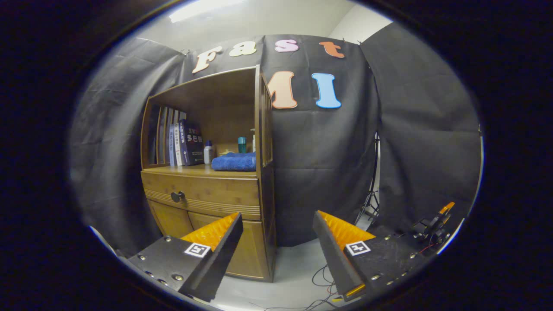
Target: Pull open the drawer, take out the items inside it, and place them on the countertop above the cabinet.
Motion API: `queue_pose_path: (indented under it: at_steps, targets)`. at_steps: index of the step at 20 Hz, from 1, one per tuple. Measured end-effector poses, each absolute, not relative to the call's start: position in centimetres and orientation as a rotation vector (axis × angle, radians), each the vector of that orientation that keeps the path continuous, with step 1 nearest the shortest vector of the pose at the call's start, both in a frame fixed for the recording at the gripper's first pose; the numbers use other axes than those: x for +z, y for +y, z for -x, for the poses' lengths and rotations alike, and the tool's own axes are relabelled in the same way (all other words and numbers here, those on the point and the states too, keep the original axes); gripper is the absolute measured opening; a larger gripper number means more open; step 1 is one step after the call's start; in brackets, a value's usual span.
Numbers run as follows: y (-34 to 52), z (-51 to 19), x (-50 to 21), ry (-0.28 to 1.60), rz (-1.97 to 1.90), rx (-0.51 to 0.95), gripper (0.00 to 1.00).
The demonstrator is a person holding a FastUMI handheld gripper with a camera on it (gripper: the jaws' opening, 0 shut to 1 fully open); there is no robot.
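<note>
Light falls from a ceiling lamp (203,7) that glares white overhead. The booth is dim, the black cloth soaking it up. The wooden cabinet (207,190) is evenly lit, its shelf recess shadowed. Fisheye distortion bows the cabinet's edges. The open gripper's (276,233) fingers (216,248) look sharp.

Gripper (276,242) camera faces the cabinet (207,185), seemingly well back.
</note>
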State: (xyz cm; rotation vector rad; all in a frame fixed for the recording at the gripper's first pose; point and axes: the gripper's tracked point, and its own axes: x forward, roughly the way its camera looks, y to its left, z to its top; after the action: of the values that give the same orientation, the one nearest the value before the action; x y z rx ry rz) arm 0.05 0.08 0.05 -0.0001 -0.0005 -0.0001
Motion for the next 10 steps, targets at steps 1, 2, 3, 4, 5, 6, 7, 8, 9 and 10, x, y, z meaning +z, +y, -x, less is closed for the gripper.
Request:
queue_pose_path:
  at_steps: [1, 2, 3, 4, 5, 6, 7, 8, 9, 10]
  targets:
    - [0.02, -0.03, -0.01, 0.0, 0.0, 0.0, 0.98]
    - [0.03, -0.03, 0.07, 0.0, 0.0, 0.0, 0.98]
    - [0.06, 0.0, 0.01, 0.0, 0.0, 0.0, 0.98]
    - [0.03, -0.05, 0.09, 0.0, 0.0, 0.0, 0.98]
    - [0.07, -0.03, 0.03, 0.001, 0.001, 0.0, 0.98]
    - [0.06, -0.05, 0.03, 0.001, 0.001, 0.0, 0.98]
    - [0.05, -0.06, 0.01, 0.002, 0.001, 0.001, 0.98]
    - [0.08, -0.55, 0.33, -0.006, 0.0, 0.002, 0.98]
    - [0.09, -0.51, -0.04, 0.0, 0.001, 0.002, 0.98]
    - [0.07, -0.8, -0.07, -0.001, 0.002, 0.002, 0.98]
